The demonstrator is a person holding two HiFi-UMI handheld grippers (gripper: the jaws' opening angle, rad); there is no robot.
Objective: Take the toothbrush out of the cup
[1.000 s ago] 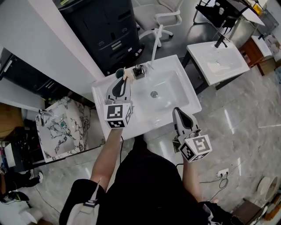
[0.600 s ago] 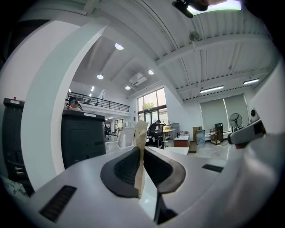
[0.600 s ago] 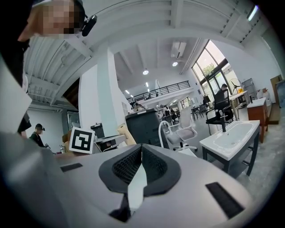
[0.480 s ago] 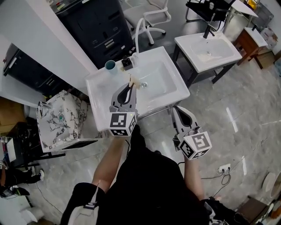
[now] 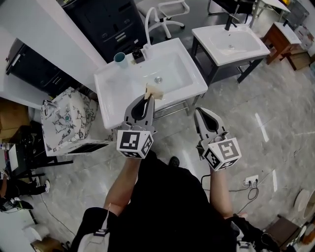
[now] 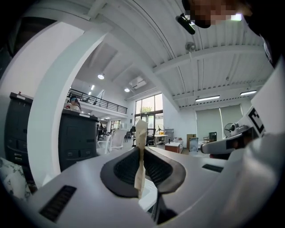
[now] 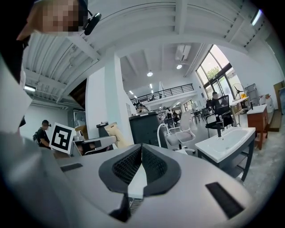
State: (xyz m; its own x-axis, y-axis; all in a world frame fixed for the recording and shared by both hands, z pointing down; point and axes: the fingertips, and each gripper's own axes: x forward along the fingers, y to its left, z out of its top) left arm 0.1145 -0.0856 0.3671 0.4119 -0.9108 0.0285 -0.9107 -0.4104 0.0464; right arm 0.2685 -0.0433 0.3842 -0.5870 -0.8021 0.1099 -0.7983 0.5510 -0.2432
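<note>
My left gripper [image 5: 147,97] is shut on a flat beige toothbrush [image 5: 154,90], which sticks out past the jaw tips over the front of the white sink [image 5: 114,93]. In the left gripper view the toothbrush [image 6: 141,133] stands upright, pinched between the dark pads of the left gripper [image 6: 141,153]. The teal cup [image 5: 120,59] stands at the sink's back left corner, well away from both grippers. My right gripper [image 5: 201,111] hovers over the floor right of the sink. In its own view the right gripper [image 7: 141,147] has its jaws shut with nothing between them.
A white arched faucet [image 5: 147,24] rises at the back of the sink. A second white sink [image 5: 231,42] stands to the right, a marble-patterned basin [image 5: 66,125] to the left, a dark cabinet [image 5: 103,19] and an office chair [image 5: 170,9] behind. Grey tiled floor [image 5: 256,128] lies below.
Both grippers have drawn back from the sink toward the person. The left one carried the toothbrush away from the cup, from the sink's back to its front edge.
</note>
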